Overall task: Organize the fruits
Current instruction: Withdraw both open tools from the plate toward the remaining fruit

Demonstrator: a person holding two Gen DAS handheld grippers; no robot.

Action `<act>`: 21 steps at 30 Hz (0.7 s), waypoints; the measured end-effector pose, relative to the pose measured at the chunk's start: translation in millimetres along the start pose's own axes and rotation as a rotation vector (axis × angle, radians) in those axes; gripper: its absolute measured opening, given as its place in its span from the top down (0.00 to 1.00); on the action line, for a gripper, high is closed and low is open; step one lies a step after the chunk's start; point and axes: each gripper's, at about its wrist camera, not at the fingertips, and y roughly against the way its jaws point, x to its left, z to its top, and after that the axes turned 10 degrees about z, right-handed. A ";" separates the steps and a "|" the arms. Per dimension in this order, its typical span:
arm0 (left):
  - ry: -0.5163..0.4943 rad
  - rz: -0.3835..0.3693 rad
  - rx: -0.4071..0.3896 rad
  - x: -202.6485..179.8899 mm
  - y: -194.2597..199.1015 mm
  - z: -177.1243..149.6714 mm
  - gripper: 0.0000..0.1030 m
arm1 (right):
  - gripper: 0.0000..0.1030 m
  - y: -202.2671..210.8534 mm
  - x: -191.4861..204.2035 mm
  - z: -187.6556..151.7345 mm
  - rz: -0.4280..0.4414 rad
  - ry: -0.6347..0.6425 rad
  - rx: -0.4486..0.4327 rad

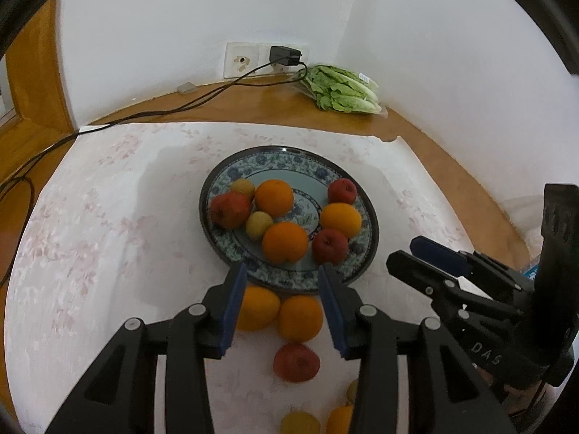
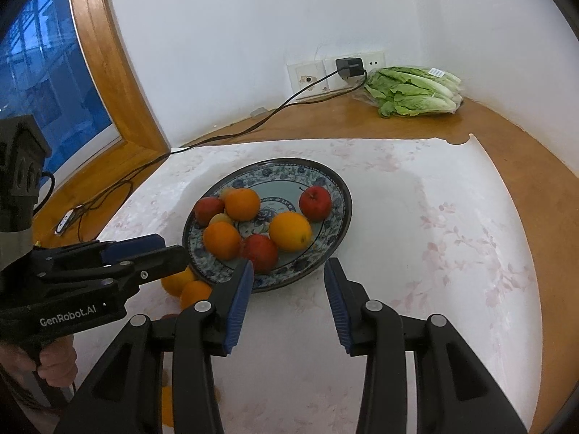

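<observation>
On the white floral table cloth [image 1: 90, 235], loose oranges [image 1: 300, 318] lie just near of the plate [image 1: 369, 217], under my left claw [image 1: 282, 282]; both it and the right claw [image 2: 287, 282] gape empty.

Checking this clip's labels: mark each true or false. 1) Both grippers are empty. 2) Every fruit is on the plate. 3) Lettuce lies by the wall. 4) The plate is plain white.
1) True: left gripper and right gripper hold nothing.
2) False: oranges and a red fruit lie on the cloth beside the plate.
3) True: lettuce sits near the wall.
4) False: it has a blue floral pattern.
</observation>
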 end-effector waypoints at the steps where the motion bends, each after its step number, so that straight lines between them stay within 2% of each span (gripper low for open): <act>1: 0.002 -0.001 0.002 0.5 1.9 -1.5 0.58 | 0.59 1.7 1.6 -0.9 -0.002 0.001 0.001; 21: 0.008 -0.021 0.039 -0.4 17.6 -32.8 0.57 | 0.59 30.0 19.0 -23.7 -0.013 -0.013 0.015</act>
